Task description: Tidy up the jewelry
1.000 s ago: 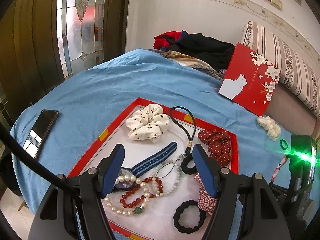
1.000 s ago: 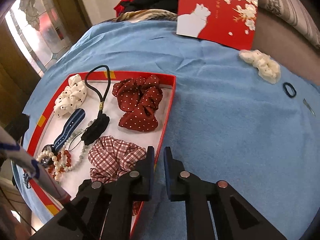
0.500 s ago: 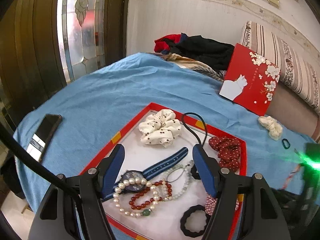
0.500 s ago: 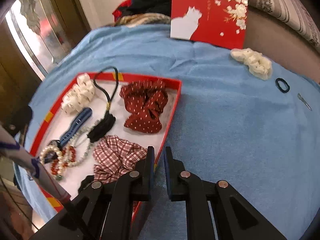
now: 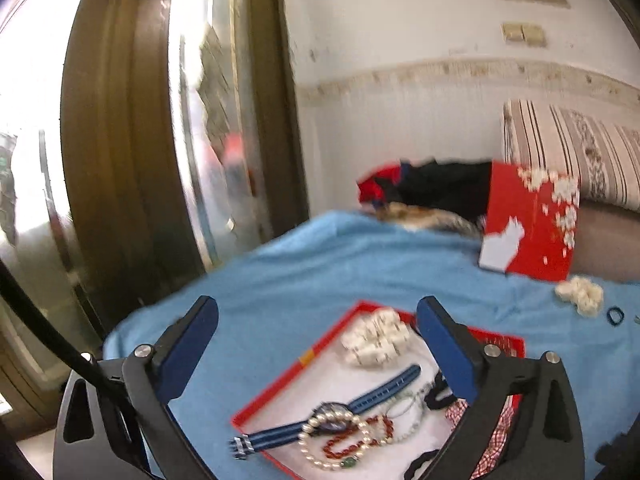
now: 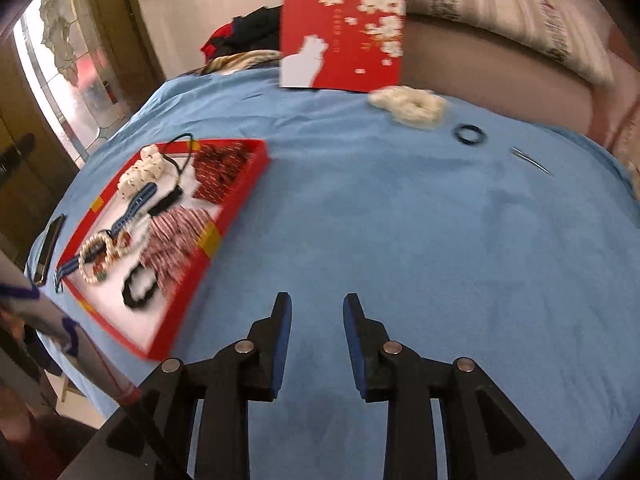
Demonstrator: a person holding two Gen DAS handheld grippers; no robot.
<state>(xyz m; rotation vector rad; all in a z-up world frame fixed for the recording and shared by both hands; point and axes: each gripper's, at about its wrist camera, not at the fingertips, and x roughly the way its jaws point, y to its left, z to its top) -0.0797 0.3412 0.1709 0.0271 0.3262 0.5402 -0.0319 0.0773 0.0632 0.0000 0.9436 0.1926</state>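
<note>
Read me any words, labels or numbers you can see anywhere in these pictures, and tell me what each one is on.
No text reads clearly.
Red box lid: a short column of small gold marks near its middle, too blurred to read; otherwise only a white cat shape and white blossoms.
Watch in the red tray: dial hidden under pearls.
Phone: no readable markings.

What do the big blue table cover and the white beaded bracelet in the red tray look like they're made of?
The blue cover looks like soft matte cloth, perhaps terry or fleece: it shows a fuzzy nap and gentle wrinkles. The white bracelet looks like glossy pearl-style beads, round and shiny; real or imitation, I cannot tell. The red tray looks like cardboard.
</note>
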